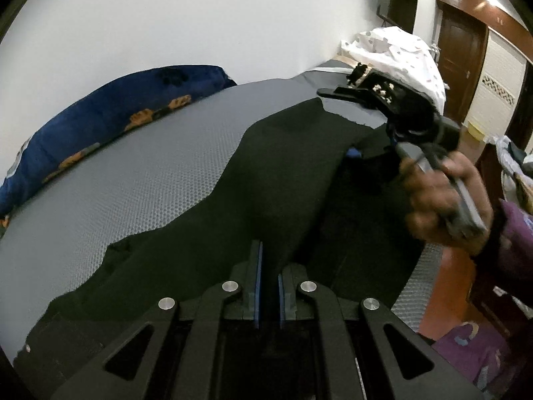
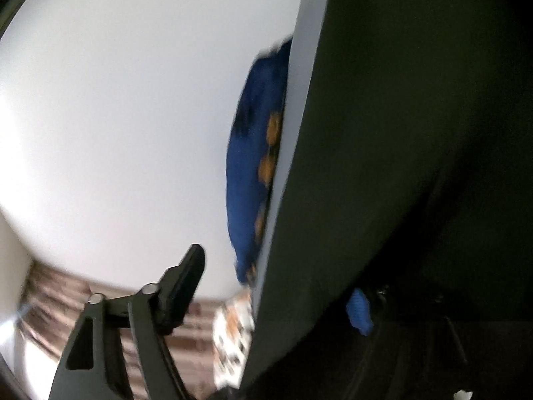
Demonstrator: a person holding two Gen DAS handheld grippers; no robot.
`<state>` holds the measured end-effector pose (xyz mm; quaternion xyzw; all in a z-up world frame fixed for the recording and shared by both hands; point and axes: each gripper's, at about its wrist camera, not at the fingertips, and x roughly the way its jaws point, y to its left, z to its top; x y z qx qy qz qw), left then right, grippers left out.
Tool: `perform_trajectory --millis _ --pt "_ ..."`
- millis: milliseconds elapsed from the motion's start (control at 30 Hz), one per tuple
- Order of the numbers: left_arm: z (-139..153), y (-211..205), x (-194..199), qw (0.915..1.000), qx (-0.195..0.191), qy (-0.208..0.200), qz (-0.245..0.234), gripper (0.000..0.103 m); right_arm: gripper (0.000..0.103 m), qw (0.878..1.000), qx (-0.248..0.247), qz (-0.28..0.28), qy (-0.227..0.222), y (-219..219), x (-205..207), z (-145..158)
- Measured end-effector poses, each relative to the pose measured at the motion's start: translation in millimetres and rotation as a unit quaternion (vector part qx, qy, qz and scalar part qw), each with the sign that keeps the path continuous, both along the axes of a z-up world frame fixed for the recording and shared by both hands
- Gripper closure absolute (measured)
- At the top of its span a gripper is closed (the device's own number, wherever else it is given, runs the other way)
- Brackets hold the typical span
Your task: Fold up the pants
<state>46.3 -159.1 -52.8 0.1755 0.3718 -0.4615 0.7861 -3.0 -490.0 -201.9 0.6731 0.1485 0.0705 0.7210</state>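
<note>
Black pants [image 1: 273, 166] lie spread on the grey mat [image 1: 133, 173] of a bed. My left gripper [image 1: 269, 266] hovers low over the near part of the pants, its blue-padded jaws a narrow gap apart with nothing between them. My right gripper [image 1: 339, 123] is held in a hand at the right, tilted over the far end of the pants, jaws wide apart; one finger [image 1: 336, 93] points left above the mat. In the blurred right wrist view the pants [image 2: 399, 133] fill the right side, one finger [image 2: 181, 283] shows at lower left and a blue pad [image 2: 359, 311] lies against the cloth.
A blue pillow with orange prints [image 1: 100, 123] lies along the white wall behind the mat. A white spotted quilt [image 1: 399, 53] is heaped at the far right corner. A brown door [image 1: 459, 53] and a wooden floor [image 1: 446, 283] are to the right of the bed.
</note>
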Motion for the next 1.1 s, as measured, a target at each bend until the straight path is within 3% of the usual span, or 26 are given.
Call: perform_trajectory --millis 33,300,367,433,567,767,833,933,1033,1100 --pt "-1 1 1 1.0 0.0 0.005 0.001 0.095 0.049 1.0 0.002 -0.017 0.002 -11 -1 -2" --pt "-11 -2 -2 0.9998 0.013 0.012 -0.008 0.095 0.057 0.997 -0.029 -0.073 0.024 -54 -4 6" --pt "-13 -2 -2 0.9997 0.015 0.015 -0.009 0.095 0.068 0.995 -0.04 -0.085 0.03 -62 -7 11" --pt "-14 -2 -2 0.9997 0.016 0.015 -0.009 0.095 0.095 0.993 -0.064 -0.089 0.041 -69 -12 20" --pt "-12 -1 -3 0.9997 0.015 0.017 -0.011 0.095 0.097 0.987 -0.123 -0.083 0.064 -65 -31 44" --pt "-10 4 -23 0.9988 0.017 0.017 -0.044 0.095 0.097 0.981 -0.148 -0.099 0.071 -59 -93 60" --pt "-16 6 -35 0.9976 0.029 0.017 -0.06 0.095 0.097 0.975 -0.173 -0.105 0.095 -51 -117 62" --pt "-32 9 -49 0.9953 0.052 0.026 -0.077 0.095 0.097 0.961 -0.205 -0.098 0.159 -29 -144 41" --pt "-45 11 -56 0.9937 0.068 0.037 -0.081 0.095 0.097 0.957 -0.19 -0.094 0.196 -22 -157 20" --pt "-48 12 -60 0.9933 0.074 0.032 -0.082 0.095 0.096 0.963 -0.163 -0.101 0.191 -21 -162 5"
